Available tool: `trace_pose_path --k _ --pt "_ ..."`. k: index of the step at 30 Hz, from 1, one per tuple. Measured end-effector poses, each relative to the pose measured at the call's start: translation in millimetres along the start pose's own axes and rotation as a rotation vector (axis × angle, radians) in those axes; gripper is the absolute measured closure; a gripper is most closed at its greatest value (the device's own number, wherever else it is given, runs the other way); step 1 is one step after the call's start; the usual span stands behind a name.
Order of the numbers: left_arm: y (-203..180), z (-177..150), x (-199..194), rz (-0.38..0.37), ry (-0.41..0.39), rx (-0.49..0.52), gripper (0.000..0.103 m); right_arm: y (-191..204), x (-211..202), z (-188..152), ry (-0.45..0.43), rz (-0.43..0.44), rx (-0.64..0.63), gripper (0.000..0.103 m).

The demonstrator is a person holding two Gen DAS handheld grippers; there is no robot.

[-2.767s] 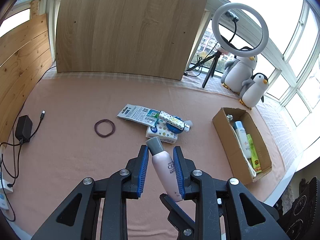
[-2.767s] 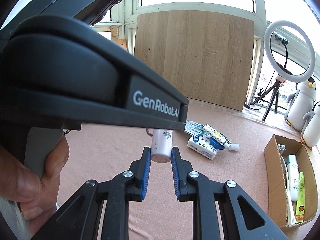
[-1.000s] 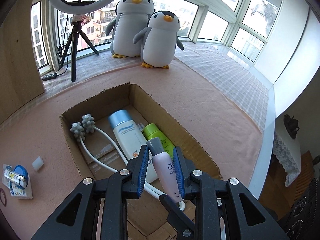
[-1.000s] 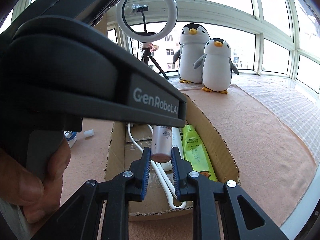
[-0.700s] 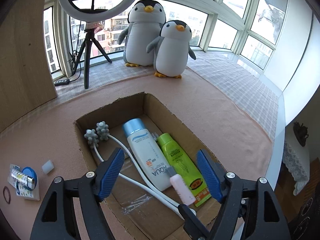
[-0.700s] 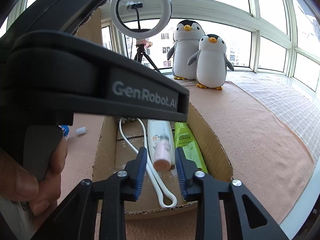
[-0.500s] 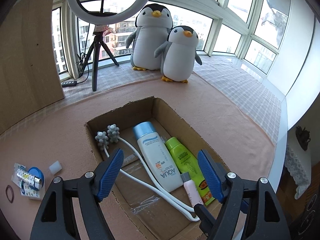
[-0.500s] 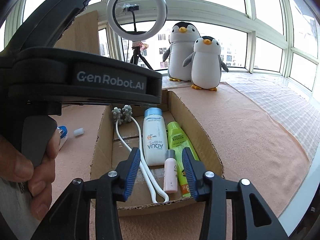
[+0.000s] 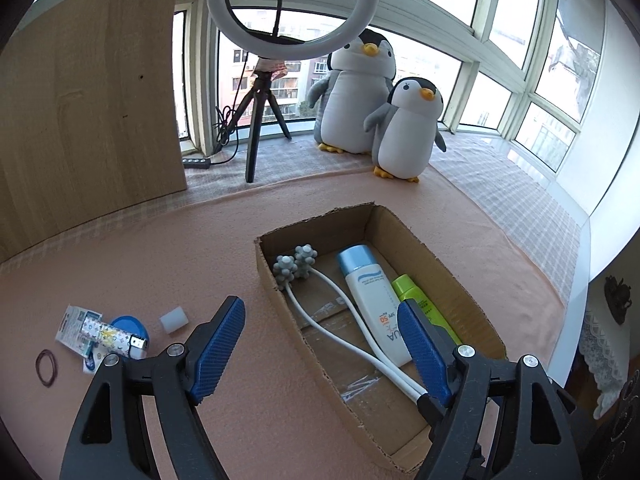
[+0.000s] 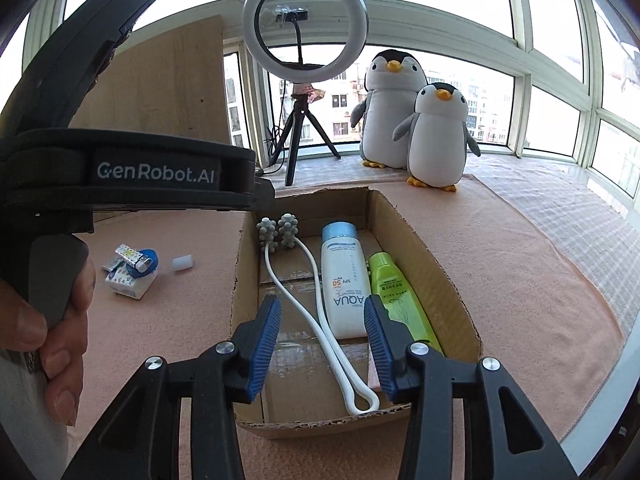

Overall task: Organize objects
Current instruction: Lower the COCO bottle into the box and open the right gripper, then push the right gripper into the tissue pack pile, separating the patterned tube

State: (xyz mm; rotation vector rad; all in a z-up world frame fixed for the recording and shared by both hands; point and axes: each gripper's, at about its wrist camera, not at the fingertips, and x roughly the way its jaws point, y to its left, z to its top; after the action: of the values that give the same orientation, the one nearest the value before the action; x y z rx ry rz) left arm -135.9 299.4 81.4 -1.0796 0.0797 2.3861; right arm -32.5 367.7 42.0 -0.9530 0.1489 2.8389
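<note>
An open cardboard box (image 9: 440, 276) (image 10: 424, 256) lies on the pink cloth. In it lie a white AQUA bottle (image 9: 370, 292) (image 10: 344, 280), a green tube (image 9: 420, 304) (image 10: 396, 292) and a white massager with grey knobbed balls (image 9: 294, 266) (image 10: 278, 232). The pink bottle is almost hidden behind the right finger; a pink sliver (image 10: 373, 376) shows. My left gripper (image 9: 320, 350) is open and empty above the box's near left part. My right gripper (image 10: 320, 344) is open and empty over the box's near end.
Left of the box lie a patterned lighter on a blue lid and packets (image 9: 108, 334) (image 10: 134, 266), a white cap (image 9: 174, 318) (image 10: 183, 263) and a hair band (image 9: 47, 367). Two plush penguins (image 9: 384, 108), a ring light on a tripod (image 9: 294, 8) and a wooden board (image 9: 80, 112) stand behind.
Both grippers opened and let go of the pink bottle, which dropped into the box. Both grippers then drew back and up from the box.
</note>
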Motion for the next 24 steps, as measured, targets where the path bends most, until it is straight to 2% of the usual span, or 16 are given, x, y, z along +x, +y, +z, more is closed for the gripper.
trace_pose_path --k 5,11,14,20,22,24 --pt "43.4 -12.2 -17.5 0.052 -0.008 -0.062 0.021 28.8 3.4 3.7 0.008 0.040 -0.046 0.063" --pt "114.0 -44.5 -39.5 0.154 -0.001 -0.143 0.020 80.0 22.9 4.8 0.044 0.131 -0.115 0.063" --pt "155.2 -65.0 -49.4 0.208 0.011 -0.196 0.020 112.4 37.6 2.5 0.079 0.187 -0.157 0.063" --pt "241.3 -116.4 -81.9 0.327 0.036 -0.331 0.020 185.2 82.7 -14.2 0.204 0.322 -0.268 0.056" --pt "268.1 -135.1 -96.0 0.368 0.040 -0.372 0.020 200.6 100.8 -19.1 0.243 0.347 -0.263 0.056" --pt "292.9 -156.6 -112.0 0.412 0.050 -0.409 0.020 206.9 113.7 -15.4 0.249 0.329 -0.263 0.056"
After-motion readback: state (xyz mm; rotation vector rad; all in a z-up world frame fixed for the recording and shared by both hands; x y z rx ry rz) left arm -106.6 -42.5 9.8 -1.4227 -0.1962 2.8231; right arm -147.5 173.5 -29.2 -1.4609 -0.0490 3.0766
